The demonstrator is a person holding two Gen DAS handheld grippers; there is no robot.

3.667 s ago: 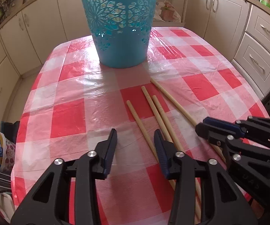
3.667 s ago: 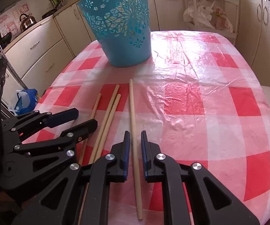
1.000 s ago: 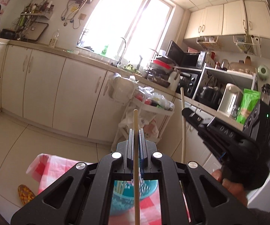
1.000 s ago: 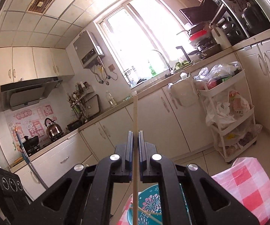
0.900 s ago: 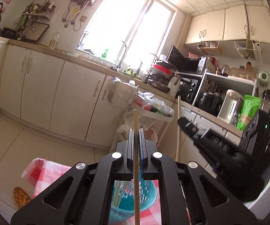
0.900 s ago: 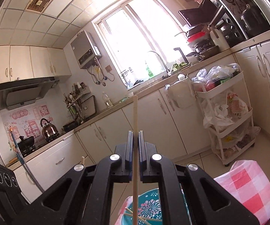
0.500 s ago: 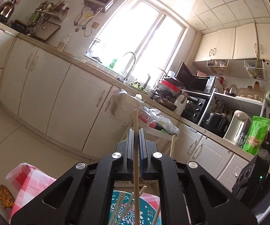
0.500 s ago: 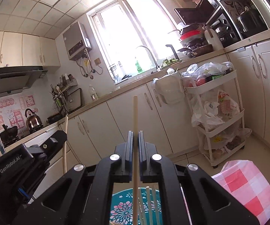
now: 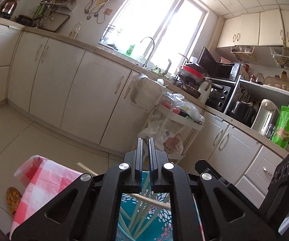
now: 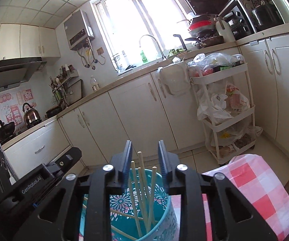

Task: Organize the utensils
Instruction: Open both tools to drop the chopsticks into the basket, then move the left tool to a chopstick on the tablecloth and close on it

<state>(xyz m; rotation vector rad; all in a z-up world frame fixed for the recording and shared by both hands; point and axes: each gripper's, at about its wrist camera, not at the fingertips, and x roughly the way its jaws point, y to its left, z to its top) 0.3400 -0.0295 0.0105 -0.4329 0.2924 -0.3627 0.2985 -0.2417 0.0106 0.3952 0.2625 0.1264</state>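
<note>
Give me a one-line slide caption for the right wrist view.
Open right gripper above the teal basket, chopsticks standing inside.

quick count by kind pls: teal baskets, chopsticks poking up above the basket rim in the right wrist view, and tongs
teal basket: 1
chopsticks with tips above its rim: 4 (others lie slanted lower down, too hidden to count)
tongs: 2, the left tongs and the right tongs
total: 7

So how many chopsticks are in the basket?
6 chopsticks visible in the teal basket: four standing upright, two slanting low; the right gripper may hide more.
</note>
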